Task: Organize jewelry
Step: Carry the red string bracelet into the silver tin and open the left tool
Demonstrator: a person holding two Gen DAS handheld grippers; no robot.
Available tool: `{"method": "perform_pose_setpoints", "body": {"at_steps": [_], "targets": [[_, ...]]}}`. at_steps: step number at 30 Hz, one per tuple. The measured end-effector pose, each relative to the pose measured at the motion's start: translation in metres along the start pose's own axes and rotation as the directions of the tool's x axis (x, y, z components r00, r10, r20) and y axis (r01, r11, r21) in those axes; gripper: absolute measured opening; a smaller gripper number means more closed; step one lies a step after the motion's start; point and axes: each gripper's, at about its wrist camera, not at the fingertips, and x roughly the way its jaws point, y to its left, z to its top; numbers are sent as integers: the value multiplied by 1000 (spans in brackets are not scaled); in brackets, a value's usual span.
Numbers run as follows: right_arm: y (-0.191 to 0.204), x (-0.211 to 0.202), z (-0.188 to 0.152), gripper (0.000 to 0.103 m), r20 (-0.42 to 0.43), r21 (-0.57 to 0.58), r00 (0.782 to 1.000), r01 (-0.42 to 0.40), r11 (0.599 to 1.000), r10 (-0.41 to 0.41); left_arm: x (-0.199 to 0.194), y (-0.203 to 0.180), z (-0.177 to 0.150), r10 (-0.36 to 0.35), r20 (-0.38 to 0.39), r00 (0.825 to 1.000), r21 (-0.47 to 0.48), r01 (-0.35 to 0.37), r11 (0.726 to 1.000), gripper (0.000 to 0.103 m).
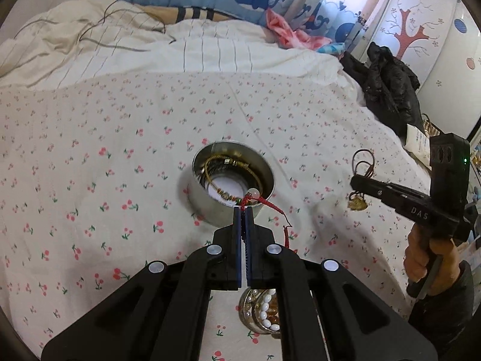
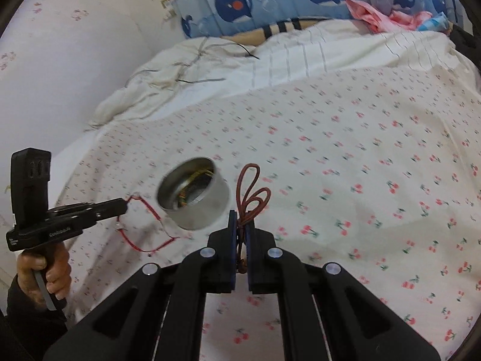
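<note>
A round metal tin (image 1: 231, 177) stands on the cherry-print bedsheet with gold chains and beaded pieces inside; it also shows in the right wrist view (image 2: 195, 195). My left gripper (image 1: 243, 209) is shut on a red cord necklace (image 1: 270, 207) with a clear bead, held at the tin's near rim; the cord trails down to the right. In the right wrist view the red cord (image 2: 144, 228) hangs from the left gripper (image 2: 124, 203). My right gripper (image 2: 242, 221) is shut on a brown cord necklace (image 2: 251, 192) whose loops stick up. Its gold pendant (image 1: 357, 203) hangs below the right gripper (image 1: 356, 180).
A pile of white beads and rings (image 1: 264, 313) lies on the sheet under my left gripper. A rumpled white duvet (image 1: 150, 48) covers the far bed. A black jacket (image 1: 390, 90) lies at the right edge. Whale-print padding (image 2: 270, 3) lines the wall.
</note>
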Motion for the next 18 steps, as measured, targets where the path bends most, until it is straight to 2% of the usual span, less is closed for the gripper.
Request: {"method": "perform_pose_setpoints", "body": {"at_steps": [4, 10, 15, 18], "targets": [[9, 4, 2, 6, 9, -3, 1000, -26, 1000, 26, -4, -4, 10, 0, 28, 1000, 14, 0, 1000, 2], [13, 1, 2, 6, 28, 1, 999, -36, 999, 36, 8, -2, 32, 42, 50, 998, 8, -42, 999, 2], [11, 0, 2, 6, 36, 9, 999, -31, 999, 30, 32, 7, 49, 86, 43, 995, -4, -86, 996, 2], [11, 1, 1, 6, 34, 8, 999, -29, 1000, 28, 52, 8, 55, 119, 12, 993, 15, -120, 993, 2]]}}
